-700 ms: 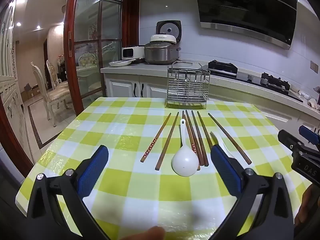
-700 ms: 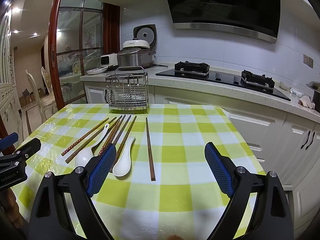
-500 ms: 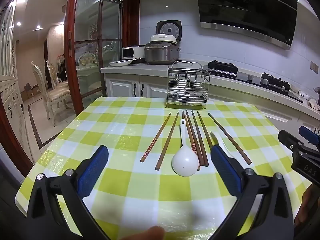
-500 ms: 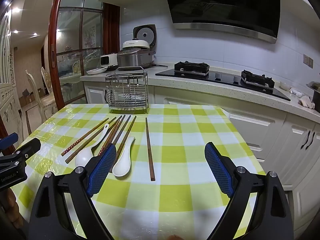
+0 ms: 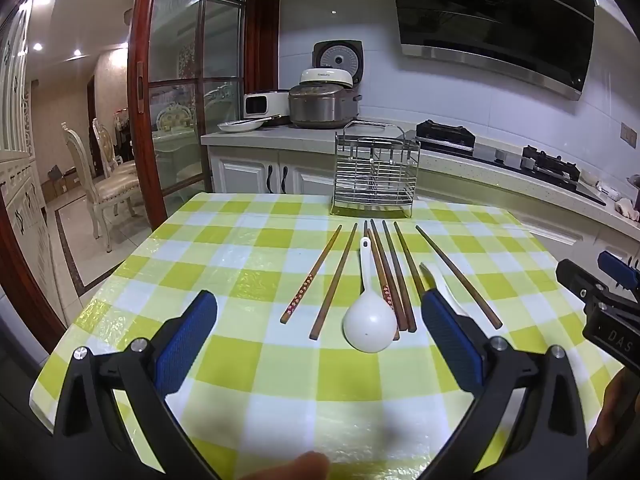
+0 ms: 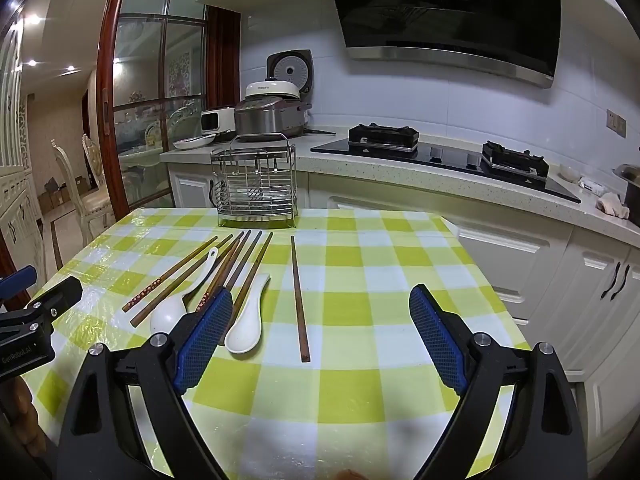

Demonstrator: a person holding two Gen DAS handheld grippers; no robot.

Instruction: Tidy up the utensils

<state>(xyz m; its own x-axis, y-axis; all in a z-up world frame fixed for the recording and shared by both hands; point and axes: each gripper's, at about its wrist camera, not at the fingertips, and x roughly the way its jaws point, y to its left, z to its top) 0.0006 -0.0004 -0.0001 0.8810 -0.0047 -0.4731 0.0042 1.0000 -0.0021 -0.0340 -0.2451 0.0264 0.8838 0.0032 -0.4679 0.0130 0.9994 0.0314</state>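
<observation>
Several brown chopsticks [image 5: 394, 272] lie fanned out on the green checked tablecloth [image 5: 256, 364], with a white ceramic spoon [image 5: 368, 320] among them. A second white spoon [image 6: 246, 320] lies just right of the bunch, and a single chopstick [image 6: 299, 300] rests apart on the right. A wire utensil rack [image 5: 374, 172] stands upright at the table's far edge, also seen in the right wrist view as the rack [image 6: 256, 188]. My left gripper [image 5: 318, 324] hovers open above the near table, nothing between its pads. My right gripper [image 6: 320, 320] is open too, over the single chopstick's near end.
Behind the table runs a counter [image 6: 400, 168] with a rice cooker [image 5: 322, 100], a gas hob [image 6: 382, 136] and a range hood above. A glass sliding door [image 5: 176, 120] and dining chairs [image 5: 104, 184] are on the left. White cabinets [image 6: 560, 280] stand right of the table.
</observation>
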